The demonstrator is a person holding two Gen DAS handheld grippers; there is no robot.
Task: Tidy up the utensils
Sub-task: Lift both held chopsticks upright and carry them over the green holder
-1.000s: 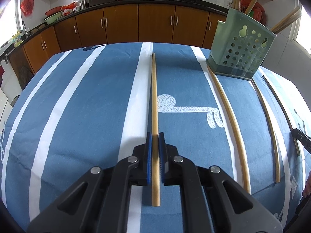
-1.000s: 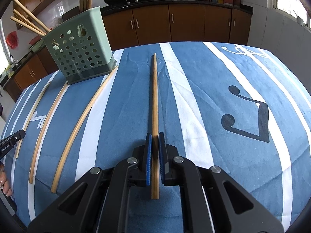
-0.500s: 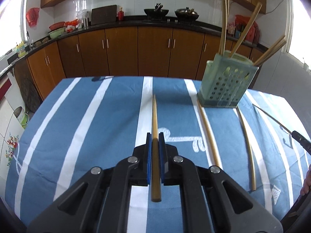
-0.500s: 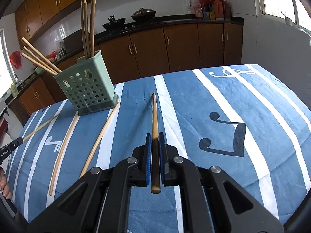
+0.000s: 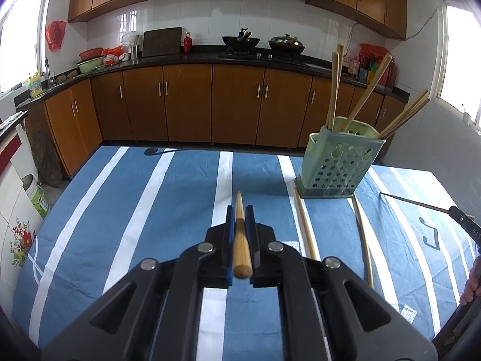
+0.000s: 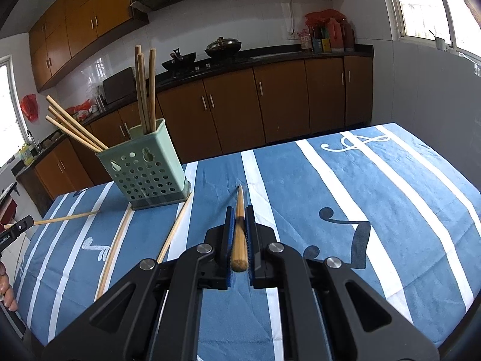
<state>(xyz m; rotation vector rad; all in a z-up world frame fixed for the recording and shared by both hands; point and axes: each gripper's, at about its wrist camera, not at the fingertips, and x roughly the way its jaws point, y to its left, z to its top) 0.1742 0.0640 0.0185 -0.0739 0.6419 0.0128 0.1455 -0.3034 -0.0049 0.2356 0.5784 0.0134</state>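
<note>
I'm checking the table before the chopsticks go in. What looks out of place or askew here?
Two loose chopsticks lie on the striped cloth beside the green holder rather than in it. Inside the holder, the chopsticks splay at different angles. Each tongs is shut on one chopstick. Nothing looks spilled or damaged.

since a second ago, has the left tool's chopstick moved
Yes. The left tool has lifted its chopstick off the tablecloth: it lay flat along the white stripe before, and now its tip hangs above the cloth, short of the green holder.
</note>
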